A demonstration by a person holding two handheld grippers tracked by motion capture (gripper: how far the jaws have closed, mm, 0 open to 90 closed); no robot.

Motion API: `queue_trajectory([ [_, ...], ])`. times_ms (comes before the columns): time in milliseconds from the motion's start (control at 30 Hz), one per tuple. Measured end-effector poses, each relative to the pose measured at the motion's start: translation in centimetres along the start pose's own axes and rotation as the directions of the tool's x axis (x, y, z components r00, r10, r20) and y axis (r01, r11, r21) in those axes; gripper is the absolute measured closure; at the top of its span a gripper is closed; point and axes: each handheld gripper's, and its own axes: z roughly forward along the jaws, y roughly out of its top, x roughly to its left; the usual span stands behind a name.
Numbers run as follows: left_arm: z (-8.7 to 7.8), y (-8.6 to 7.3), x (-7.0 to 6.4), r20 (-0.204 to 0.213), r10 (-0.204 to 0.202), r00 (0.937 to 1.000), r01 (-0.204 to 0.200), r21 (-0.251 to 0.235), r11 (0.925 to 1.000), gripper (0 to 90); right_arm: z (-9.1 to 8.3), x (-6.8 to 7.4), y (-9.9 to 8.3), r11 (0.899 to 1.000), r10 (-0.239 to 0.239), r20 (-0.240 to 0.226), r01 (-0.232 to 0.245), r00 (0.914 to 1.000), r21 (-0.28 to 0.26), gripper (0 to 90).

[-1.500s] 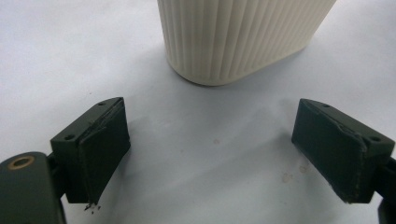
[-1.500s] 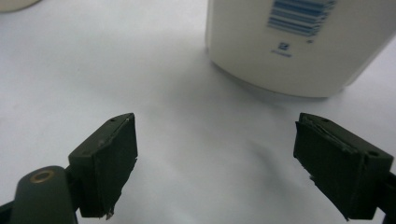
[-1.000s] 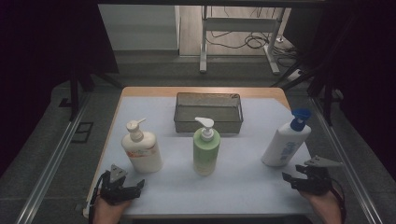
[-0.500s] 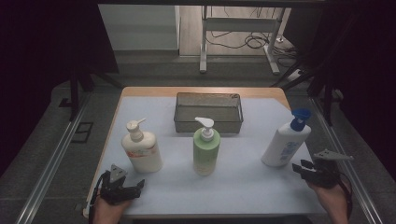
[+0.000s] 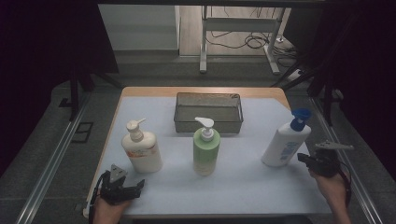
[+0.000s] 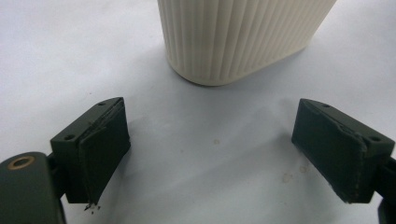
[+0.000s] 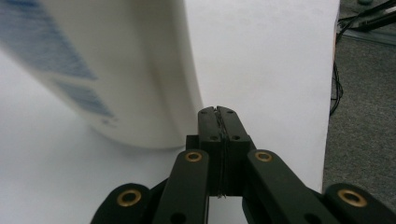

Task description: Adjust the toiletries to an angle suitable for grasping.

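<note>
Three pump bottles stand on the white table top (image 5: 243, 182): a cream one with an orange label (image 5: 141, 148) at the left, a green one (image 5: 206, 147) in the middle, and a white one with a blue pump (image 5: 285, 141) at the right. My left gripper (image 5: 135, 185) lies low at the front left, open, just short of the cream bottle's ribbed base (image 6: 238, 39). My right gripper (image 5: 302, 157) is shut with nothing in it, its tip close beside the white bottle's lower side (image 7: 116, 79).
A dark wire mesh basket (image 5: 208, 112) sits behind the green bottle at the back middle. The table's right edge (image 7: 329, 93) runs close to my right gripper, with floor and cables beyond. Table legs and cables lie on the floor at the back.
My right gripper has drifted right and slightly back, staying beside the white bottle. The left gripper has held still.
</note>
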Motion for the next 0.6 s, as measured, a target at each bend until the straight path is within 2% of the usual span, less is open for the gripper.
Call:
queue_trajectory([
  [167, 0.0, 0.0, 0.0, 0.000, 0.003, 1.0000, -0.003, 0.002, 1.0000, 10.7, 1.1, -0.7, 0.6, 1.000, 0.006, -0.007, -0.006, 1.0000, -0.002, 89.2],
  [400, 0.0, 0.0, 0.0, 0.001, 0.001, 1.0000, -0.001, 0.002, 1.0000, 10.7, 2.6, -1.1, 1.3, 1.000, 0.019, -0.042, -0.019, 0.9989, -0.011, 88.9],
  [533, 0.0, 0.0, 0.0, 0.001, 0.001, 1.0000, -0.001, 0.002, 1.0000, 10.7, 3.4, -1.4, 1.5, 0.999, 0.029, -0.080, -0.030, 0.9964, -0.013, 89.0],
  [600, 0.0, 0.0, 0.0, 0.001, 0.001, 1.0000, -0.001, 0.002, 1.0000, 10.7, 3.5, -1.4, 1.5, 1.000, 0.028, -0.080, -0.029, 0.9964, -0.009, 89.1],
])
